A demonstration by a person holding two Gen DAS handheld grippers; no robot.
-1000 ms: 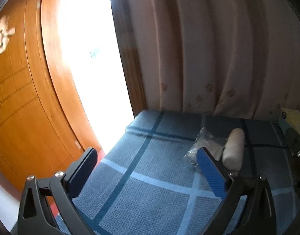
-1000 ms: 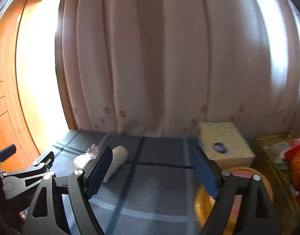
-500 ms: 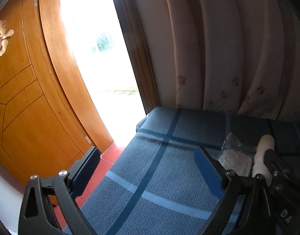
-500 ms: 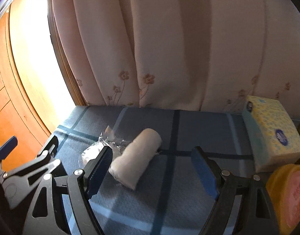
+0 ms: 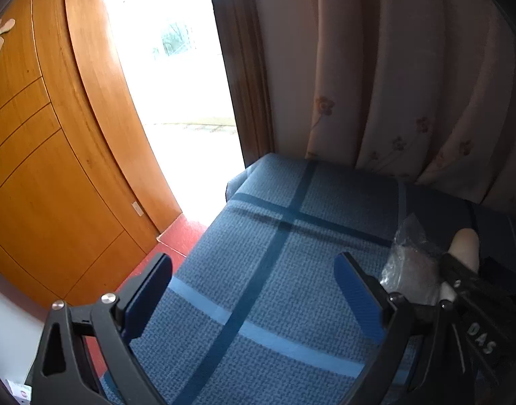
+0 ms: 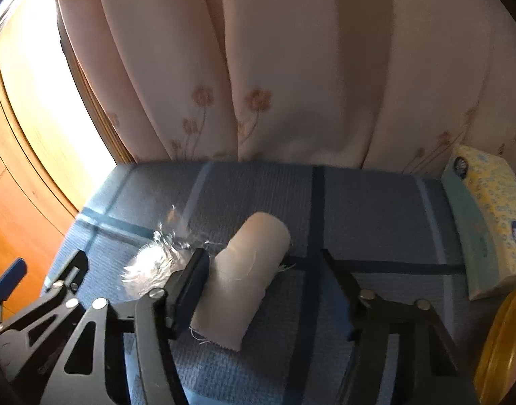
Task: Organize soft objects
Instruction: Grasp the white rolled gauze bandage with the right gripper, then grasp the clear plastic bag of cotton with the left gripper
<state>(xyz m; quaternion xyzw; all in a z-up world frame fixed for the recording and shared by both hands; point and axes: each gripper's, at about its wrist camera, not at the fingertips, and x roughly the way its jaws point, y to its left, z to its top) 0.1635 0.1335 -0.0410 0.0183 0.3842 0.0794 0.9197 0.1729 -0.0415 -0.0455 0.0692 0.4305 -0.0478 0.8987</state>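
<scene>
A cream roll of cloth (image 6: 248, 276) lies on the blue checked cover (image 6: 376, 209). A crinkled clear plastic bag (image 6: 156, 260) lies just to its left. My right gripper (image 6: 262, 258) straddles the roll and its jaws are closing. The left pad is against the roll's side, while the right pad still stands off it. In the left wrist view my left gripper (image 5: 251, 261) is open over bare cover, holding nothing. There the bag (image 5: 409, 263) and the roll's end (image 5: 465, 246) show at the right edge, partly behind the right gripper's frame.
A yellow and teal tissue box (image 6: 487, 222) stands at the right, with a yellow round container (image 6: 504, 344) in front of it. A pale flowered curtain (image 6: 291, 67) hangs along the back. To the left are a wooden door (image 5: 38, 135), a bright doorway and red floor (image 5: 177, 236).
The right gripper came down and forward over the roll, and its jaws narrowed around it. The left gripper drifted left, so the bag and roll slid to its right edge.
</scene>
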